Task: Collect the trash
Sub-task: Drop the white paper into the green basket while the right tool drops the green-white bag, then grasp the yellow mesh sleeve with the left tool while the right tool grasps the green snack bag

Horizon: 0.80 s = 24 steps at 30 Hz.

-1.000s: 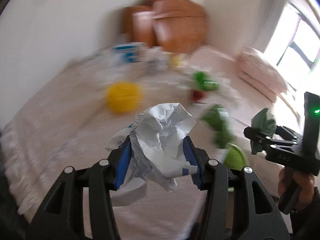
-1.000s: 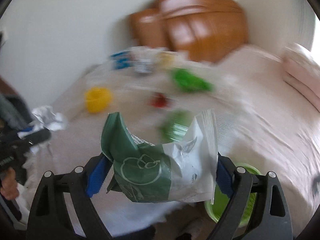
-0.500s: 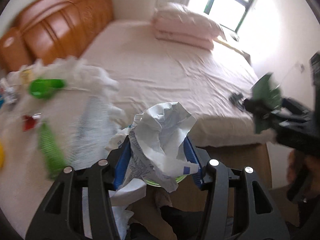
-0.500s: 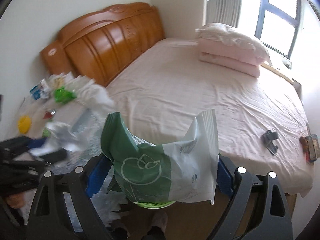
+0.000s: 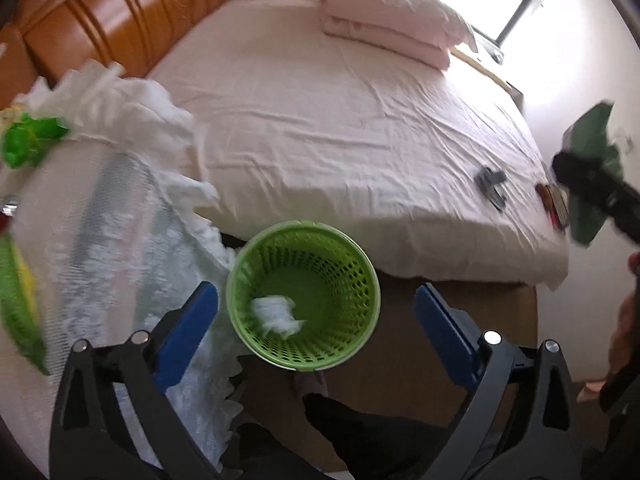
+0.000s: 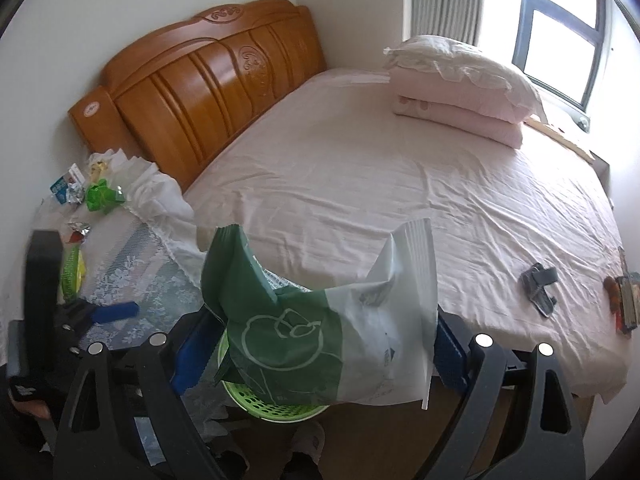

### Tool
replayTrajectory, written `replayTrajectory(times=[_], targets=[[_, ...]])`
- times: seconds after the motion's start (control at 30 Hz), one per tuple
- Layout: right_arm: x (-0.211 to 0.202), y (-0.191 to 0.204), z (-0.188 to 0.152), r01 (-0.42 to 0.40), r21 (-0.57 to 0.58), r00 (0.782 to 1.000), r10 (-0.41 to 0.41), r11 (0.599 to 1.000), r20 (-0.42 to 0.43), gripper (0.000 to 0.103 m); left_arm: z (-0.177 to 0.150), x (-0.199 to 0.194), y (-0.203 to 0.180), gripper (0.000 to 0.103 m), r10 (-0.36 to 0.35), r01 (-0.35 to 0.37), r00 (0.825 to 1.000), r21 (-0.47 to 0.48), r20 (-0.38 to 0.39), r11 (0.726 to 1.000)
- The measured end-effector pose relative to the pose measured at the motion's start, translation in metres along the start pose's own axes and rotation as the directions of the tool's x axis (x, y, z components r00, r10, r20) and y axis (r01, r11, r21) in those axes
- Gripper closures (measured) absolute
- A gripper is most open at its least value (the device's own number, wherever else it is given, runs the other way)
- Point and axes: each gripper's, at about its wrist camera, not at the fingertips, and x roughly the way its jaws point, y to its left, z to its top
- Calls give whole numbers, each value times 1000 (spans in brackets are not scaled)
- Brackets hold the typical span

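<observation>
Beside the bed (image 5: 320,128), left jaws just opened wide over the basket (image 5: 360,264); right jaws pinch a wrapper (image 6: 320,340).

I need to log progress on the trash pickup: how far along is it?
Done: one crumpled white paper lies in the green basket; the left gripper, just opened, is empty above it. In hand: the right gripper clamps a green-and-white bag over the basket. Left: green wrappers and foil scraps remain on the lace-covered table.

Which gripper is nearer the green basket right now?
Too close to call. The left gripper, jaws just opened and empty, hangs directly over the green basket, crumpled paper inside. The right gripper, clamping the green-and-white bag, hovers above its rim too.
</observation>
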Motion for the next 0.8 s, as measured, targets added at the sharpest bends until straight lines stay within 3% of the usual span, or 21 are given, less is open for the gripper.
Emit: replayTrajectory(times=[0.3, 0.43, 0.5, 0.63, 0.73, 0.8], targets=[[25, 40, -2, -88, -75, 996, 85, 993, -36, 12, 4, -87, 31, 8, 107, -99, 981, -57, 162, 993], [60, 66, -17, -102, -102, 989, 90, 990, -119, 2, -5, -119, 54, 8, 142, -120, 969, -114, 204, 986], [82, 78, -26, -113, -108, 979, 93, 988, -181, 2, -12, -131, 62, 8, 163, -137, 962, -128, 221, 982], [140, 102, -48, -116, -110, 935, 71, 987, -349, 2, -26, -146, 77, 8, 202, -168, 951, -157, 236, 973], [168, 116, -60, -116, -112, 907, 59, 987, -418, 2, -37, -152, 88, 8, 213, -171, 949, -189, 231, 967], [173, 125, -62, -92, -124, 902, 29, 988, -430, 2, -44, -155, 97, 8, 224, -178, 948, -208, 226, 962]])
